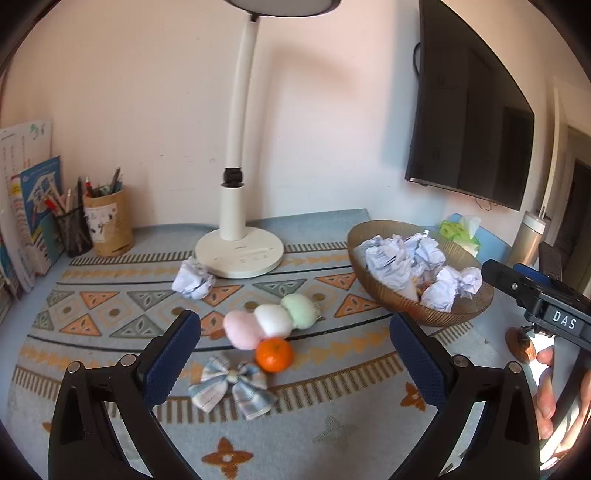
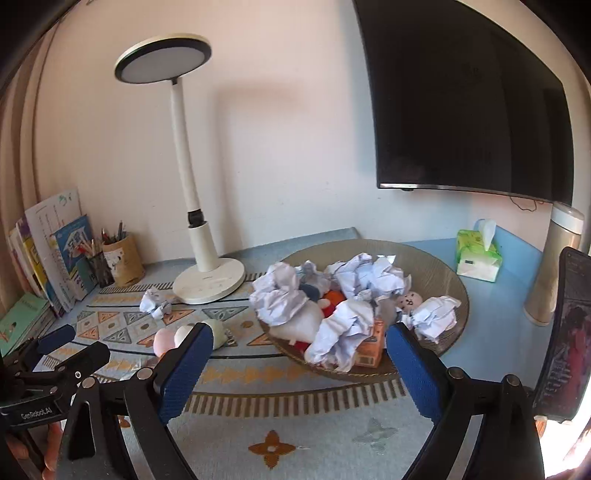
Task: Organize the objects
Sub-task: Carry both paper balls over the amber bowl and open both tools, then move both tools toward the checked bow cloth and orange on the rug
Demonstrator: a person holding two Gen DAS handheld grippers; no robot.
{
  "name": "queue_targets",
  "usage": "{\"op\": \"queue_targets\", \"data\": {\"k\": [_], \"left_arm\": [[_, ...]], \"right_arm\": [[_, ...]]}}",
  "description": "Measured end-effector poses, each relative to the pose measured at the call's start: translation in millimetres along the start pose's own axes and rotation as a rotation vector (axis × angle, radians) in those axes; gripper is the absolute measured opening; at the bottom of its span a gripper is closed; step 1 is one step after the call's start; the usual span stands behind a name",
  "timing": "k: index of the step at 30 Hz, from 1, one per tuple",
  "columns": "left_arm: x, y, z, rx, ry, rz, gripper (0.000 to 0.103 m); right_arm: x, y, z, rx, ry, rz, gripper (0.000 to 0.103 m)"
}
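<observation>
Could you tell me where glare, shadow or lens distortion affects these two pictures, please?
Left wrist view: the television bows at the edge, daylight blows out the lower right corner, and the lamp throws a soft shadow on the wall. Right wrist view: the same bowing, with glare at the bottom right.

Between the left tongs [image 1: 295, 350] lie a bow [image 1: 232, 384], orange [image 1: 274, 355] and plush [image 1: 271, 321]; bowl [image 1: 465, 314] right, lamp [image 1: 239, 254] behind.

Your lamp's head [image 1: 280, 5] cut off at the top edge, bowl [image 2: 448, 334] contents half buried under crumpled paper [image 2: 280, 299], book [image 1: 37, 206] print unreadable.
</observation>
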State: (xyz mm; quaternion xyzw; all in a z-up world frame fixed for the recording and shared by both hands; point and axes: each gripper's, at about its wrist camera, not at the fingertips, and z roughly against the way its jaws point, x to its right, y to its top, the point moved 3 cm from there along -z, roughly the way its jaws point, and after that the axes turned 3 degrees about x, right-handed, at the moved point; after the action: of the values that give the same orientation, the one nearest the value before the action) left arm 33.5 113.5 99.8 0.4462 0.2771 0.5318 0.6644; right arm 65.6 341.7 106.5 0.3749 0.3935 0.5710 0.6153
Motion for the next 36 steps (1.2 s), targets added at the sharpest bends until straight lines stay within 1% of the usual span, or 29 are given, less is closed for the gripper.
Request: {"op": "queue_targets", "data": {"k": [3, 5, 7, 9, 11, 14, 17, 19, 21, 23, 25, 27, 29, 33, 36], "left_arm": [[-42.7, -26.1, 5.3, -0.044, 0.086, 0.081, 0.103], [-66.3, -41.0, 4.8, -0.061, 0.144, 0.134, 0.102], [-84.2, -51.1, 4.0, -0.062, 0.187, 0.179, 0.102], [-95.2, -55.6, 6.6, -0.031, 0.212, 0.214, 0.102], [-101.9, -57.0, 4.5, -0.043, 0.201, 0.261, 0.102], [-105.6, -59.9, -2.1, -0.078, 0.179, 0.285, 0.102], [-108.9, -63.8, -6.3, -0.11, 0.181, 0.306, 0.102], [-107.7, -64.8, -6.2, -0.116, 0.187, 0.307, 0.102], [-106.9, -65.4, -6.7, -0.123, 0.199, 0.3, 0.102], [-105.6, -65.6, -5.5, -0.122, 0.23, 0.293, 0.102], [-103.7, -64.1, 1.9, -0.088, 0.278, 0.288, 0.102], [-103.3, -62.6, 6.1, -0.072, 0.306, 0.282, 0.102], [-105.5, -63.0, 4.1, -0.084, 0.318, 0.291, 0.102], [-107.7, -65.3, -5.8, -0.134, 0.316, 0.3, 0.102], [-105.2, -65.0, -6.3, -0.136, 0.333, 0.284, 0.102]], "right_arm": [[-41.9, -30.7, -16.6, -0.048, 0.06, 0.085, 0.097], [-58.3, -45.8, -31.1, -0.074, 0.067, 0.126, 0.097], [-62.7, -56.9, -45.0, -0.111, 0.055, 0.138, 0.097], [-57.5, -57.4, -55.3, -0.149, 0.034, 0.128, 0.097], [-47.5, -59.6, -63.1, -0.189, 0.035, 0.078, 0.097], [-37.5, -62.9, -71.8, -0.24, 0.012, 0.024, 0.097], [-40.2, -63.5, -72.0, -0.246, -0.04, 0.054, 0.097], [-46.5, -63.5, -70.6, -0.24, -0.049, 0.091, 0.1], [-50.4, -64.1, -70.1, -0.238, -0.041, 0.113, 0.103], [-51.5, -65.0, -71.3, -0.247, -0.03, 0.12, 0.103], [-51.4, -65.8, -72.6, -0.257, -0.017, 0.116, 0.103], [-52.2, -66.4, -73.7, -0.264, 0.0, 0.115, 0.103], [-54.6, -67.6, -74.2, -0.272, 0.018, 0.126, 0.103], [-62.3, -69.4, -72.7, -0.271, 0.029, 0.164, 0.103], [-64.1, -69.2, -71.6, -0.264, 0.035, 0.172, 0.103]]}}
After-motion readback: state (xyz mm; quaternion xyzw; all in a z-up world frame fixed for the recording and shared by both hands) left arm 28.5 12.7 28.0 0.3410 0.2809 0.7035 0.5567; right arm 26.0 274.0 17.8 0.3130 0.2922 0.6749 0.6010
